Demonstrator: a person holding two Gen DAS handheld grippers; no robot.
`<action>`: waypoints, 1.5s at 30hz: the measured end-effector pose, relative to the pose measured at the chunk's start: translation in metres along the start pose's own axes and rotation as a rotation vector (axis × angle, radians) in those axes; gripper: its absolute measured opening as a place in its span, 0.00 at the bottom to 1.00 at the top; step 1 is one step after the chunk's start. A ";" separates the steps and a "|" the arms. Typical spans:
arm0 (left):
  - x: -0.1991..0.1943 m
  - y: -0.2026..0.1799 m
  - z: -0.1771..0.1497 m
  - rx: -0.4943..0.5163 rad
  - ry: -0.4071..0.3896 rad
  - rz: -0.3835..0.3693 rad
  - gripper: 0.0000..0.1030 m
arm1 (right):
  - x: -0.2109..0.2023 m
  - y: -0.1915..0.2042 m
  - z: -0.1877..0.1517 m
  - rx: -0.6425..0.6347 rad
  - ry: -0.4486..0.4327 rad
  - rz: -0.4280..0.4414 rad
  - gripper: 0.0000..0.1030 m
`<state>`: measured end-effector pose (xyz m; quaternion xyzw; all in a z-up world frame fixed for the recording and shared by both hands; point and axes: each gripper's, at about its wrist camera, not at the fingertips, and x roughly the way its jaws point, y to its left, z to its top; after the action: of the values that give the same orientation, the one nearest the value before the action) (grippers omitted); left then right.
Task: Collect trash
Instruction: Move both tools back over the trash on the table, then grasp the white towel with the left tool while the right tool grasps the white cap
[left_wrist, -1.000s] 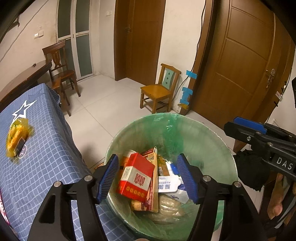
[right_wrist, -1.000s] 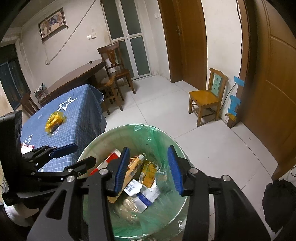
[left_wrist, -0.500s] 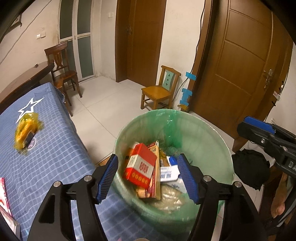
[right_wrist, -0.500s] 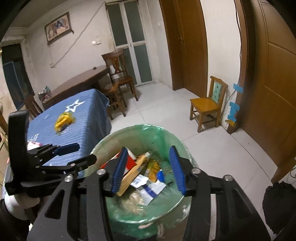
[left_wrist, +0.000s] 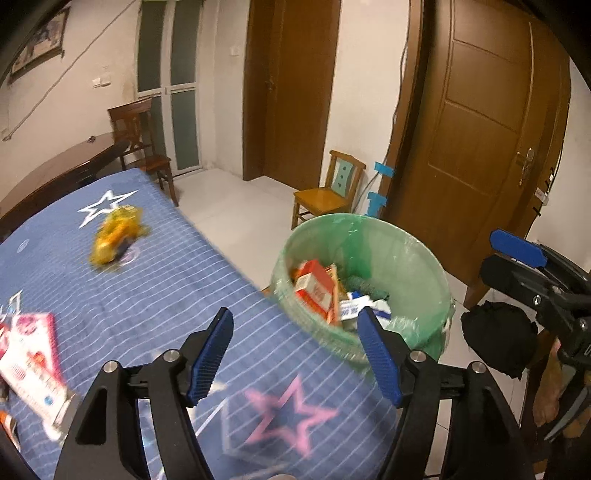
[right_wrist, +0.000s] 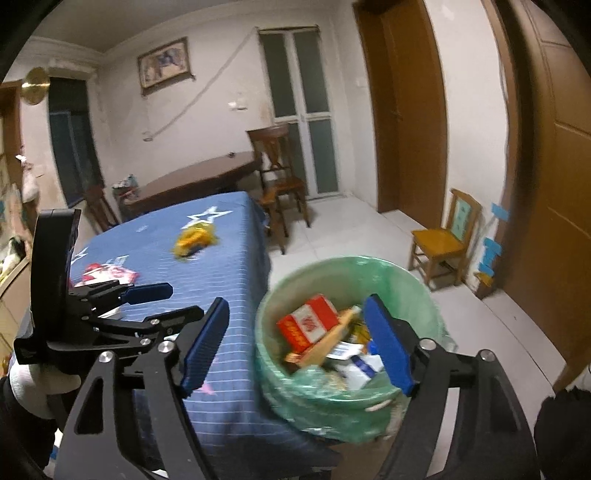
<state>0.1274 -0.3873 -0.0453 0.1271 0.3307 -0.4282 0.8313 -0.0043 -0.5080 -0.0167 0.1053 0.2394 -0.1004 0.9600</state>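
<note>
A bin with a green liner (left_wrist: 406, 258) (right_wrist: 413, 280) stands beside the blue table and holds a red box (left_wrist: 314, 286) (right_wrist: 308, 323) and several other packages. My left gripper (left_wrist: 295, 354) is open and empty above the table's near corner, left of the bin. My right gripper (right_wrist: 295, 347) is open and empty above the bin's left rim. A yellow wrapper (left_wrist: 116, 234) (right_wrist: 194, 238) lies far back on the table. A pink and white package (left_wrist: 31, 363) (right_wrist: 107, 275) lies at the table's left.
The table has a blue striped cloth with stars (left_wrist: 166, 295) (right_wrist: 221, 258). A small wooden chair (left_wrist: 328, 195) (right_wrist: 443, 240) stands by the brown doors. A dark wooden table and chair (right_wrist: 273, 177) stand at the back. A black bag (left_wrist: 498, 339) lies on the floor at right.
Both grippers have pulled back and swung left from over the bin toward the table. The bin now sits to the right in both views. More of the table and the pink package show.
</note>
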 end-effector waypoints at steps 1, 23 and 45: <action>-0.010 0.010 -0.007 -0.011 -0.002 0.010 0.69 | 0.001 0.006 0.000 -0.007 0.001 0.014 0.71; -0.139 0.332 -0.105 -0.447 0.102 0.417 0.69 | 0.051 0.155 -0.045 -0.175 0.205 0.352 0.71; -0.094 0.397 -0.104 -0.376 0.276 0.400 0.64 | 0.168 0.303 -0.046 -0.353 0.422 0.357 0.41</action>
<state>0.3583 -0.0380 -0.0897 0.0902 0.4823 -0.1660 0.8554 0.1947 -0.2305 -0.0911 -0.0038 0.4247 0.1364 0.8950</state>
